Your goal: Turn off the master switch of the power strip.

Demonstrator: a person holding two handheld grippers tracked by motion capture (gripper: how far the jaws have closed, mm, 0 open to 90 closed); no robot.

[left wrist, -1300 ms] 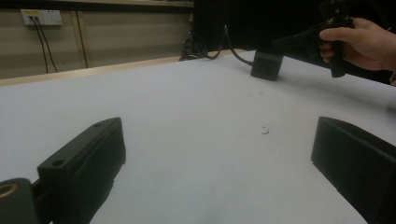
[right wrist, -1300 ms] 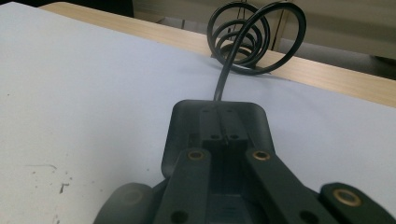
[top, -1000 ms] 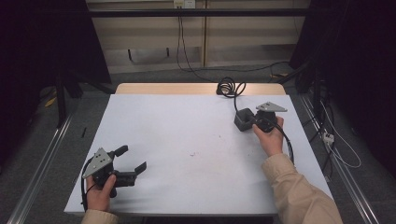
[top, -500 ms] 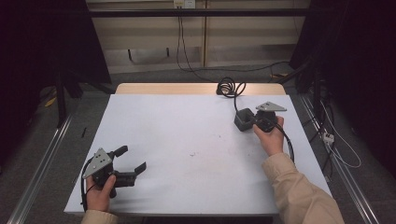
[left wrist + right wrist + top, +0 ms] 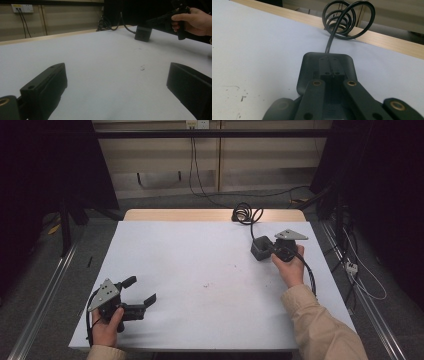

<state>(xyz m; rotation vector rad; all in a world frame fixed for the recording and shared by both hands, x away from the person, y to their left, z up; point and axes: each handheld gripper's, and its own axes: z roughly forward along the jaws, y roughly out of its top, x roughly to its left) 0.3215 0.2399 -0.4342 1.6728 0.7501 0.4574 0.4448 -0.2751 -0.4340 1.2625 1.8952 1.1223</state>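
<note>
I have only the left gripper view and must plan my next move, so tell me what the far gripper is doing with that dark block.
Observer: The right gripper has its jaws shut on the dark block; the right gripper view shows both jaws pressed together over its top.
Operator: Say where the block's cable goes.
Observer: It rises from the block's far end into a coiled black cable that sits on the table's bare wooden edge.
Operator: Report my own gripper.
Observer: From above, the left gripper is open and held low over the white table cover at its near left corner, with nothing between its jaws.
</note>
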